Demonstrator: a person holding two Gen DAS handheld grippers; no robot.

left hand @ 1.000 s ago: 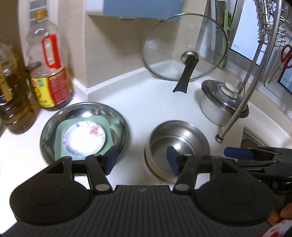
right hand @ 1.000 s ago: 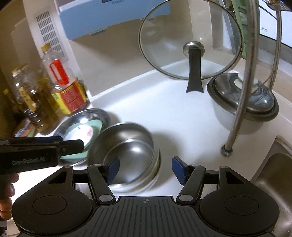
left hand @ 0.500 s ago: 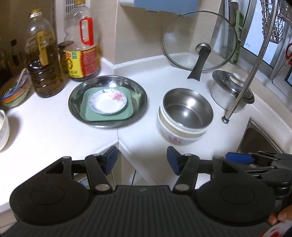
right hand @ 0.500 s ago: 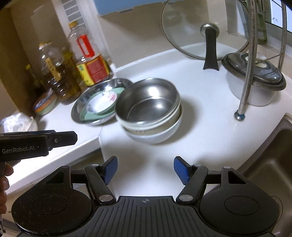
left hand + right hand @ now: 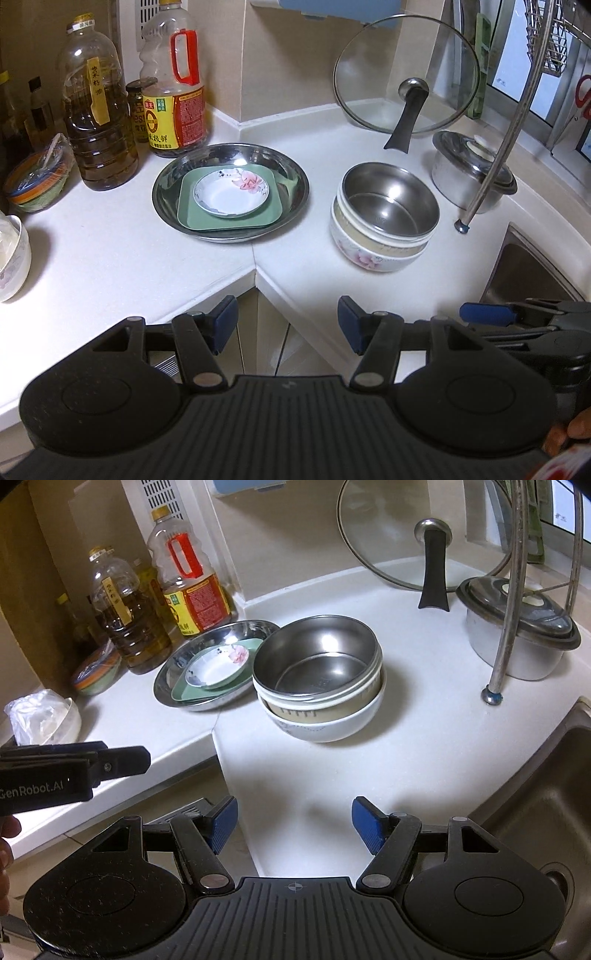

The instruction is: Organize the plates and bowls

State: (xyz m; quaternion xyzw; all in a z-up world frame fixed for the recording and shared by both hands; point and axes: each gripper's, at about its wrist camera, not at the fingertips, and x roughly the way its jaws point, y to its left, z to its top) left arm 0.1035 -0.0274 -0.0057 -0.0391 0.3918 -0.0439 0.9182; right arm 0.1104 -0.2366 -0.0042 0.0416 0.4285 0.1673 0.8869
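Bowl stack (image 5: 384, 218) on white surface (image 5: 110, 251): steel bowl nested in ceramic bowls. Plate stack (image 5: 231, 192) just beside it, toward bottles. Left claw (image 5: 287, 325), right claw (image 5: 293, 825) both spread, empty, well short of bowl stack. Sorting looks finished; next, likely nothing beyond check.

The left tool (image 5: 144, 762), seen from the right wrist view, bears white lettering "GenRobot.AI" on its black side; the soy sauce bottle (image 5: 173, 107) with the red handle carries a yellow and red label with Chinese characters, too small to read surely; the oil bottle (image 5: 98, 110) has a yellow strip of Chinese script.
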